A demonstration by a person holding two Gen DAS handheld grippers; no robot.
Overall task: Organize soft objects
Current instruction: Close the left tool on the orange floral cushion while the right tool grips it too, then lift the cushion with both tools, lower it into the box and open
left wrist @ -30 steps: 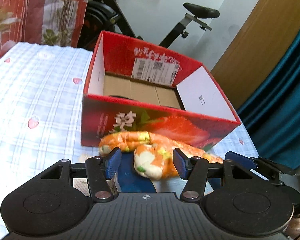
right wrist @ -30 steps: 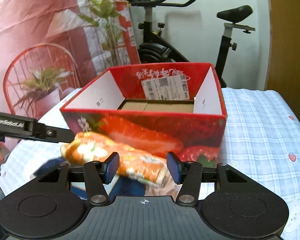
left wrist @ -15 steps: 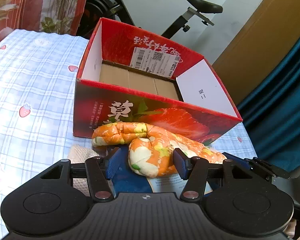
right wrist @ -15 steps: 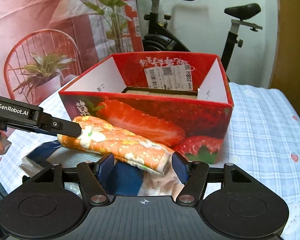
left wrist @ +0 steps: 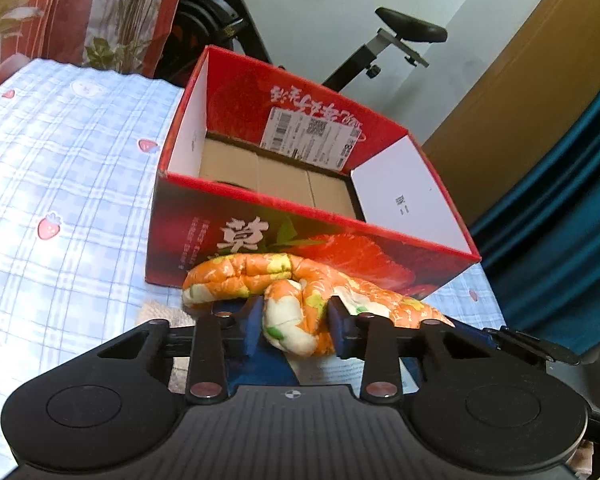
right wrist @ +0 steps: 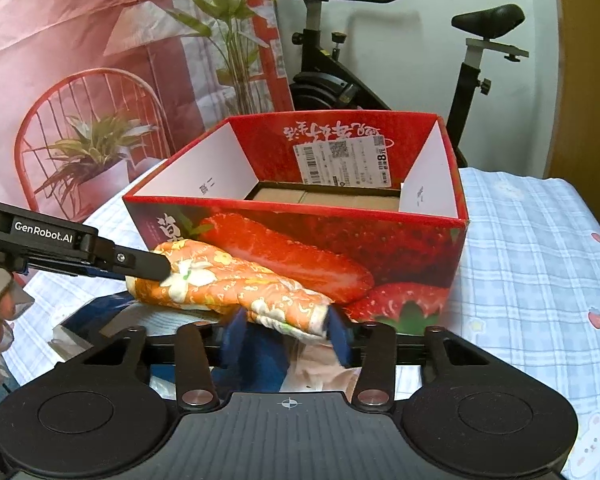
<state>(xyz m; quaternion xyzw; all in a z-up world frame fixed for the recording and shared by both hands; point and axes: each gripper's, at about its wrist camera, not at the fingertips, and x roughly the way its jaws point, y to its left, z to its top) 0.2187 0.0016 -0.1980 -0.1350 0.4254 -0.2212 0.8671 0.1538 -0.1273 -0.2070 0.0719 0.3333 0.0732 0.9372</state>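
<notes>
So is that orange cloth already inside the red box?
No, the orange cloth sits outside, in front of the red box, gripped at each end by a gripper's fingers.

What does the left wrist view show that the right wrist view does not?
Only the left wrist view shows the teal curtain and wooden panel. Only the right wrist view shows the red wire chair picture and the left gripper from the side. Both show the red strawberry cardboard box, open-topped, and the orange floral padded cloth, gripped at either end by the left and the right gripper.
</notes>
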